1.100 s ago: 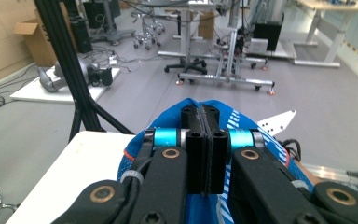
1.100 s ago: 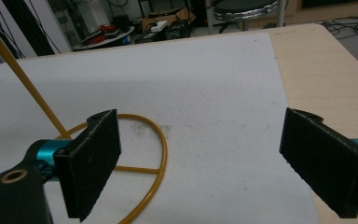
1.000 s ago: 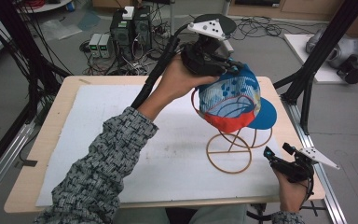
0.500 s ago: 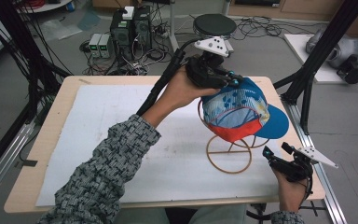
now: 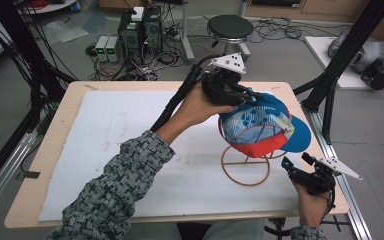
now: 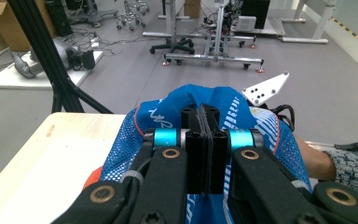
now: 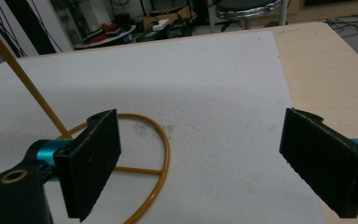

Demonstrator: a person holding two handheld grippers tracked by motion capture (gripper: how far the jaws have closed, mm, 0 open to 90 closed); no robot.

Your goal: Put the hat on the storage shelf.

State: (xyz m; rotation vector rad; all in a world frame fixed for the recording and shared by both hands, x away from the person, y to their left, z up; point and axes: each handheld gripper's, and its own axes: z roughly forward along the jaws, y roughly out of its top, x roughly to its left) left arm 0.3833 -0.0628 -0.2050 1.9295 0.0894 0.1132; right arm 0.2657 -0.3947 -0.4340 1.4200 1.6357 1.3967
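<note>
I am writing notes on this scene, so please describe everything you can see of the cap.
The cap is a baseball-style one with blue patterned panels, blue mesh, a red lower band and a plain blue brim that points toward the table's right edge. It looks like soft fabric. It sits atop the thin yellow wire stand; how fully it rests there is unclear. The left tongs are shut on a pinched fold of cloth at its crown. The right tongs stand open, apart from it, near the stand's ring base.

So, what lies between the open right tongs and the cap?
In the high view, the wire stand under the cap and bare white mat; the right tongs touch nothing.
</note>
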